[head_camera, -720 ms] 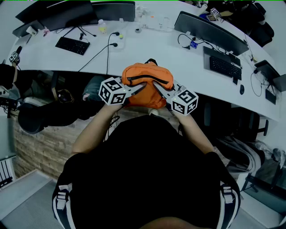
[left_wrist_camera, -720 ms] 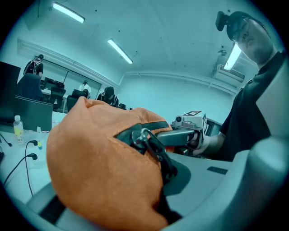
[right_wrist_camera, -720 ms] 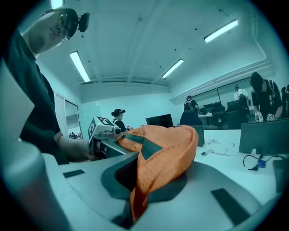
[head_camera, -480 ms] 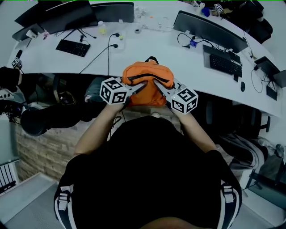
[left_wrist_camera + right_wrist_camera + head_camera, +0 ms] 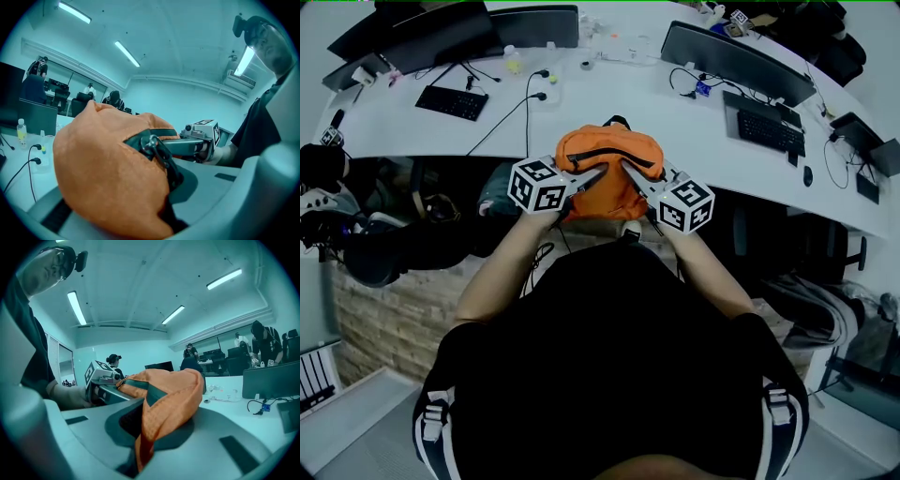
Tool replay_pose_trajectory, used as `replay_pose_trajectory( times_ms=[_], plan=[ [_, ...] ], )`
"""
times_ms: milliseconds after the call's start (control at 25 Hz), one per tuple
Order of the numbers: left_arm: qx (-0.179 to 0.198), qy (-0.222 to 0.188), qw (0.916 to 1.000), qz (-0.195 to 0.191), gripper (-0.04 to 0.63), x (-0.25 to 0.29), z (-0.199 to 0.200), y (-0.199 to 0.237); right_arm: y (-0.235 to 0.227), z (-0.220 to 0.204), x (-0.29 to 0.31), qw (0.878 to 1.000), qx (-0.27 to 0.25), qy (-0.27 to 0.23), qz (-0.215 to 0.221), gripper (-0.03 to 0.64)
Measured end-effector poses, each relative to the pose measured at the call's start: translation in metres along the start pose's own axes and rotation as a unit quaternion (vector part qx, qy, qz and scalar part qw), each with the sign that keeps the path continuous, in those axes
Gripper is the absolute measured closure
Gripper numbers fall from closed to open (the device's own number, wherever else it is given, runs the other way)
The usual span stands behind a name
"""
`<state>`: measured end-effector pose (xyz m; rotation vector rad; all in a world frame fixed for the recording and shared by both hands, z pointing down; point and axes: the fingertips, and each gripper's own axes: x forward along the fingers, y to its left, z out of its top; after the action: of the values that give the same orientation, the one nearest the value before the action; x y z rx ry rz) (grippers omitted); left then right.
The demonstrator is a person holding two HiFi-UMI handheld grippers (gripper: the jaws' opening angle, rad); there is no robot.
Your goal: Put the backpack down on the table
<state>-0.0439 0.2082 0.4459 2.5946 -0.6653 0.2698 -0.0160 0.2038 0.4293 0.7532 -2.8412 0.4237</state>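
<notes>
The orange backpack [image 5: 611,159] with a dark zip hangs between both grippers at the near edge of the curved white table [image 5: 581,103]; its top is over the tabletop and its bottom is below the edge. My left gripper [image 5: 596,174] is shut on the fabric beside the zip pull, which fills the left gripper view as an orange bulge [image 5: 98,168]. My right gripper [image 5: 628,170] is shut on a fold of the backpack [image 5: 164,399] from the other side. Each gripper's marker cube shows in the other's view: the right one [image 5: 204,133] and the left one [image 5: 99,374].
On the table are black monitors [image 5: 736,64], keyboards [image 5: 450,102] [image 5: 764,132], trailing black cables [image 5: 520,103] and a small bottle [image 5: 514,60]. Office chairs [image 5: 384,248] and bags sit under and before the table. People stand at desks in the background [image 5: 265,345].
Both grippers have carried the backpack a little further away from the person, onto the table's edge. Both grips are unchanged.
</notes>
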Motion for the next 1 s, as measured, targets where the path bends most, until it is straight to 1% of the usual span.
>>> replay_pose_trajectory(
  times_ms=[400, 720, 880, 1000],
  plan=[
    [-0.011, 0.003, 0.9999, -0.001, 0.538, 0.011, 0.006, 0.011, -0.018, 0.002, 0.005, 1.0, 0.009, -0.003, -0.007, 0.584],
    [-0.015, 0.015, 0.9998, 0.006, 0.54, 0.031, 0.006, 0.025, -0.042, -0.006, 0.008, 1.0, 0.024, -0.003, 0.003, 0.584],
    [-0.02, 0.016, 0.9996, 0.014, 0.541, 0.041, 0.01, 0.037, -0.058, -0.005, 0.014, 1.0, 0.026, -0.001, 0.01, 0.584],
    [-0.015, 0.02, 0.9993, 0.027, 0.541, 0.047, 0.013, 0.043, -0.068, -0.005, 0.017, 0.999, 0.03, 0.0, 0.017, 0.584]
  ],
)
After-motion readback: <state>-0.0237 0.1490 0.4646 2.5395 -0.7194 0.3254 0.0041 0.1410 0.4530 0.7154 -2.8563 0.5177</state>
